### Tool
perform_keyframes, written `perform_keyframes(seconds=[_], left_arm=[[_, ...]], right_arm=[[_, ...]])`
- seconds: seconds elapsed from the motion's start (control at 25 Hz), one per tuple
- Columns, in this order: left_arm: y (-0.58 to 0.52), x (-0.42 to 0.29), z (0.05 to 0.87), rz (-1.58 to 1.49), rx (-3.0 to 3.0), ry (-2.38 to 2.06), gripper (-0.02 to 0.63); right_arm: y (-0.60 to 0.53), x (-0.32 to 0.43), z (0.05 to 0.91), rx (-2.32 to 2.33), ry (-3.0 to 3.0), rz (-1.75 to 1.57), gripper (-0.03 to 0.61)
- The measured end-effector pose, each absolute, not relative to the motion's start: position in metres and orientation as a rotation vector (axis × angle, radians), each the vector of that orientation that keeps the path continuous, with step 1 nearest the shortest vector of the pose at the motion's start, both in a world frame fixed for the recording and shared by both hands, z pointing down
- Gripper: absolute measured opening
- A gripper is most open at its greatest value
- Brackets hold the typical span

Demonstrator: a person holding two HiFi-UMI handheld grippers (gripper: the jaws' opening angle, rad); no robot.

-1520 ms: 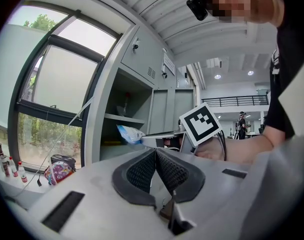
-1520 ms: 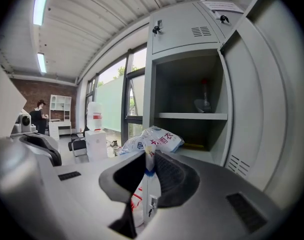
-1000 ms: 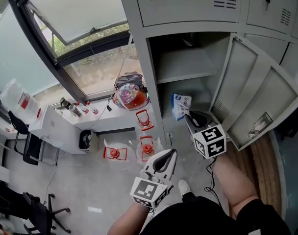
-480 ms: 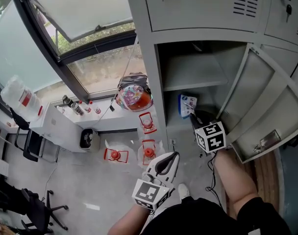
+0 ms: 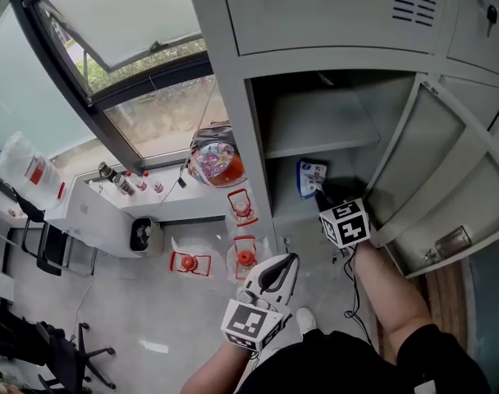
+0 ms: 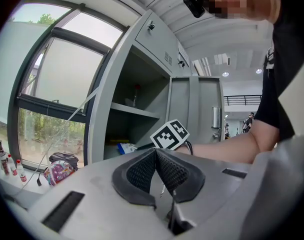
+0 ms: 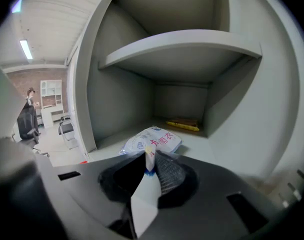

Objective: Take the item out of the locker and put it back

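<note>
Right tongs point(image 7: 151, 160) pinch a corner of the white-and-blue printed plastic packet point(image 7: 154, 140) lying on the grey metal locker's point(image 7: 119, 99) lower floor, probably for carrying; left tongs point(image 6: 155, 154) closed, empty, waiting outside.

The left gripper point(image 5: 287, 259) sits low in the middle of the head view and points up the frame. Its jaws are pressed together at the tips with nothing between them. The left marker cube point(image 5: 249, 322) lies just below it, above the bare left forearm point(image 5: 207, 376) at the bottom edge. The right gripper point(image 5: 322, 195) is right of centre and higher in the frame, aimed up and slightly left, with the right marker cube point(image 5: 345, 222) at its wrist end. Its jaws are clamped on the thin edge of a packet point(image 7: 154, 140). The bare right forearm point(image 5: 381, 290) stretches nearly straight from the lower right up to it. The two grippers are well apart
</note>
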State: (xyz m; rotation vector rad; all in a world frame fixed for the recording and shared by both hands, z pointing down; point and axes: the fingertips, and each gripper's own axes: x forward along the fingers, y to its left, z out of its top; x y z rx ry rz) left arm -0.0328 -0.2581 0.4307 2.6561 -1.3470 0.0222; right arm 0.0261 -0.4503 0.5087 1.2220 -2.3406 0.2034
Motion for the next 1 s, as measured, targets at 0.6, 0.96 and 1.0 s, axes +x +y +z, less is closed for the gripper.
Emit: perform_keyframes(seconds=[0.6, 0.96, 1.0], left_arm=[[-0.269, -0.024, 0.438, 0.044, 2.649, -1.331, 0.017], [-0.263, -0.024, 0.439, 0.048, 2.643, -1.331, 0.017], [-0.262, -0.024, 0.439, 0.048, 2.643, -1.331, 0.017]], right_arm=[[-0.465, 0.028, 0.527, 1.194, -2.279, 0.251, 0.117], [-0.463, 0.03, 0.529, 1.207, -2.295, 0.26, 0.192], [-0.462, 0.03, 0.528, 1.209, -2.298, 0.262, 0.203]])
